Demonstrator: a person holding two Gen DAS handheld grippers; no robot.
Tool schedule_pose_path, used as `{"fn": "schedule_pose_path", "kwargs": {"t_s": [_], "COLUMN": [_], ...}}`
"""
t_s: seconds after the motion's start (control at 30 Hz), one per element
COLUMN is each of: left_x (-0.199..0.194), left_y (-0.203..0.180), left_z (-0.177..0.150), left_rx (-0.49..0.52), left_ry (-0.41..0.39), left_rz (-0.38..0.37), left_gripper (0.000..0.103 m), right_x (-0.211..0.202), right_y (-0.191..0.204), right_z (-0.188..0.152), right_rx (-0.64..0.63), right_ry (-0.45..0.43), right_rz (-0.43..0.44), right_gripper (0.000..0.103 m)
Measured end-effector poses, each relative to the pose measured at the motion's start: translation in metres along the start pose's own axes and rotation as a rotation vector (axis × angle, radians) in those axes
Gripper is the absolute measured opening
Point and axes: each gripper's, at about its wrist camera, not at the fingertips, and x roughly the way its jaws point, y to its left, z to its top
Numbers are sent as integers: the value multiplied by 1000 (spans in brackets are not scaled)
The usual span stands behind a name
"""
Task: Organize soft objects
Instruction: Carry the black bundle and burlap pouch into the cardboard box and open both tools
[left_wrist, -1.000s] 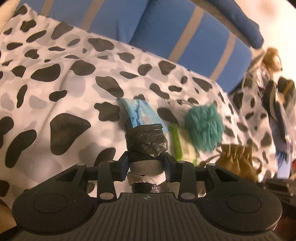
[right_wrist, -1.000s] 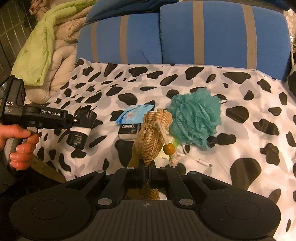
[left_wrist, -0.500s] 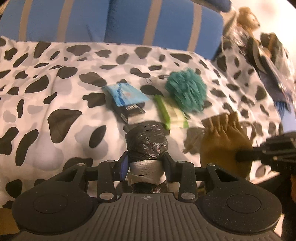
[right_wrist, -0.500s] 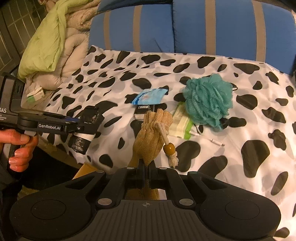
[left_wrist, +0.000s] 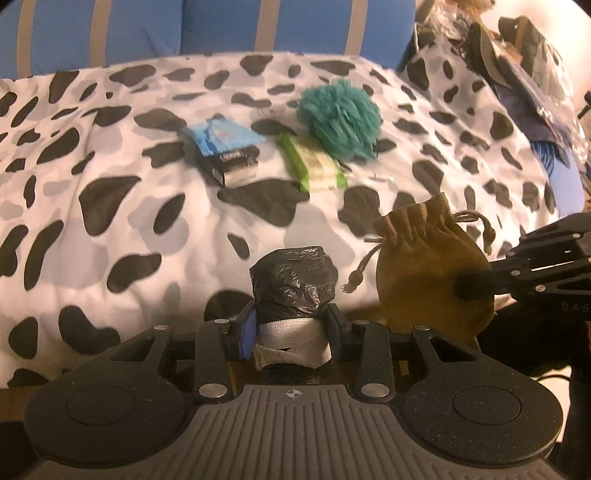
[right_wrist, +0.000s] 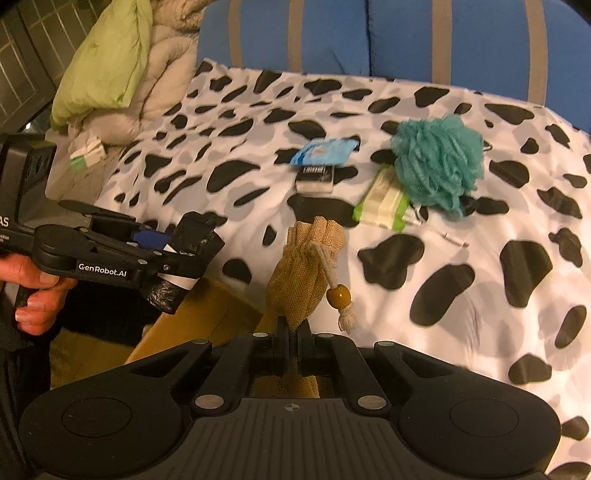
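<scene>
My left gripper (left_wrist: 291, 325) is shut on a black plastic-wrapped roll (left_wrist: 293, 280) bound with grey tape, held over the near edge of the cow-print blanket (left_wrist: 110, 229). In the right wrist view that left gripper (right_wrist: 181, 266) hangs at the left with the roll (right_wrist: 166, 295), a hand behind it. My right gripper (right_wrist: 291, 343) is shut on the bottom of a tan burlap drawstring pouch (right_wrist: 306, 273) with a wooden bead (right_wrist: 340, 295). From the left wrist the pouch (left_wrist: 424, 266) hangs at the right in the right gripper (left_wrist: 476, 286).
On the blanket lie a teal bath pouf (right_wrist: 437, 166), a green wipes pack (right_wrist: 382, 201) and a blue packet (right_wrist: 325, 151) on a black box (right_wrist: 316, 179). An open cardboard box (right_wrist: 207, 321) sits below the blanket's edge. Blue striped cushions (right_wrist: 332, 37) stand behind; a green-beige duvet (right_wrist: 110, 66) lies left.
Both grippers have drawn back from the objects toward the blanket's near edge, each keeping its load. The left view has rolled level. The cardboard box has come into sight below.
</scene>
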Motion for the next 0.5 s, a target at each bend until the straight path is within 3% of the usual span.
{"fn": "schedule_pose_path", "kwargs": {"t_s": [0.5], "left_x": [6], "left_y": [-16], "left_z": [-22], "left_rx": [38], "left_ry": [132], "left_rz": [-25], "left_gripper": [37], "right_x": [20], "right_y": [31], "right_z": [-28], "right_rx": [-122], "right_ry": [197], "right_rz": [27], "right_gripper": [6]}}
